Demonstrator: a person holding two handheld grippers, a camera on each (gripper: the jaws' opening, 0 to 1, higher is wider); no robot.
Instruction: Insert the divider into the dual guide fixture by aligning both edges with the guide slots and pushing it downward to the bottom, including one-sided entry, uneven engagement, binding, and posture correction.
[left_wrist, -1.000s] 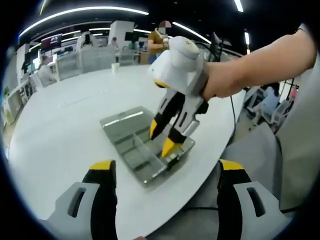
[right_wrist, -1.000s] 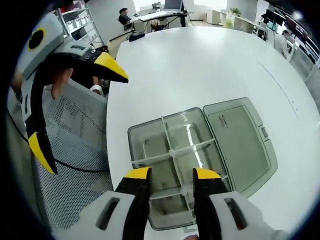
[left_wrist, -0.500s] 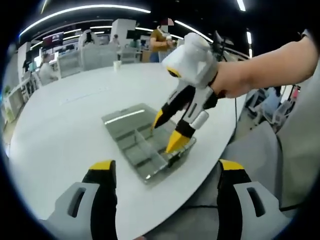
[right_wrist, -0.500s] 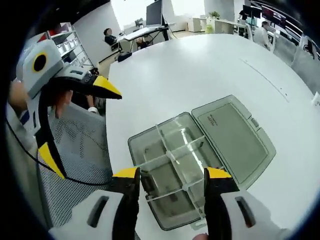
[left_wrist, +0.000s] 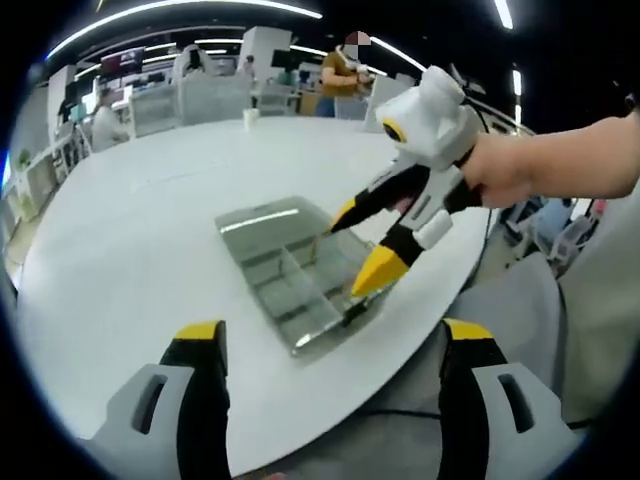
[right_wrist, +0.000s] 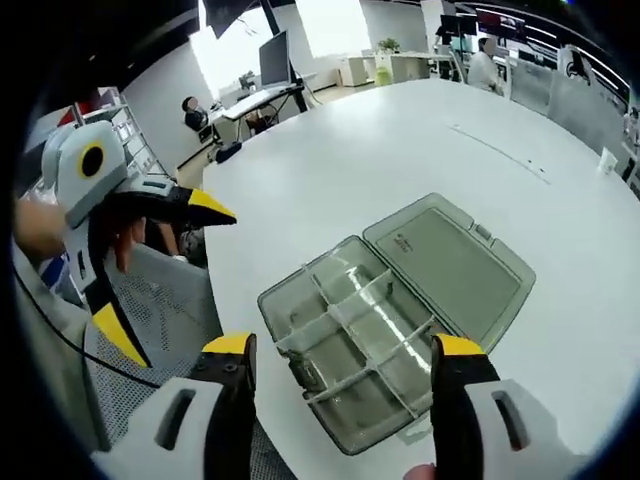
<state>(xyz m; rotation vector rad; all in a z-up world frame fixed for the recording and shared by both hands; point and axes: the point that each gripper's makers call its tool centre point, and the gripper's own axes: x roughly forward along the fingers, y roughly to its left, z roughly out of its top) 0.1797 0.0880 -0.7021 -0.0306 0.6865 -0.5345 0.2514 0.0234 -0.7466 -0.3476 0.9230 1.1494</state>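
The right gripper (right_wrist: 343, 352) has its jaws spread wide with nothing between them, hovering above the near end of the clear compartment box (right_wrist: 385, 325). In the left gripper view it (left_wrist: 362, 247) reaches in from the right, held by a hand (left_wrist: 510, 170), its yellow tips apart over the box (left_wrist: 295, 270).

The left gripper (left_wrist: 331, 345) is also wide open and empty, held back off the table edge; in the right gripper view it (right_wrist: 160, 270) sits at the left, beside a mesh chair back (right_wrist: 175, 300).

The box lies open on the white table (right_wrist: 400, 160), its lid (right_wrist: 450, 255) folded flat beside it. A clear divider (right_wrist: 372, 367) appears seated across the tray near the right gripper, though its depth is hard to judge through the transparent plastic.
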